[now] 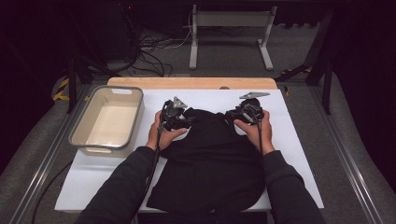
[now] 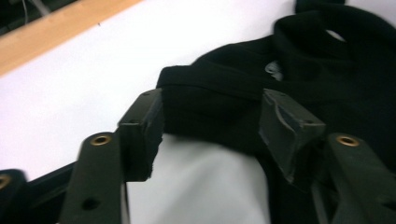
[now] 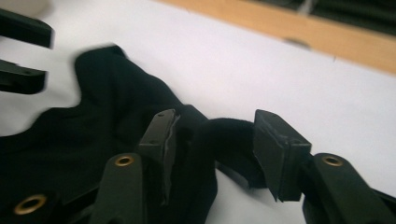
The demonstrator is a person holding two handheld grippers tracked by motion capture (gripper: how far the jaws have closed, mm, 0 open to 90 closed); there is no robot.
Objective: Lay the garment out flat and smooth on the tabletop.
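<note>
**Black garment spread on white sheet, both tongs slack at its upper corners**

White sheet (image 1: 299, 135) covers the wooden table (image 1: 191, 82); grey carpet all around, dark room behind. Beyond the table's far edge: a white metal frame (image 1: 231, 28) on the floor and a tangle of cables (image 1: 149, 51).

Container: one grey tub (image 1: 88, 122), rectangular, at the left edge of the sheet. Nothing lies in it; pale bottom visible throughout. It stands apart from the cloth, just to the left of the left hand.

Black garment (image 1: 210, 158) lies mid-sheet, its lower hem at the near table edge. The neck opening and a small label show in the left gripper view.

Left gripper (image 1: 176, 114) sits at the garment's upper left corner. Jaws stand apart; a folded edge of cloth lies between the pads (image 2: 142, 126), which do not press on it.

Right gripper (image 1: 246, 112) sits at the upper right corner. Jaws likewise apart, with a roll of black fabric between them, loose and not clamped.

Both forearms in dark sleeves (image 1: 116, 191) lie across the cloth's lower corners. Each gripper's cable trails back along its arm.
</note>
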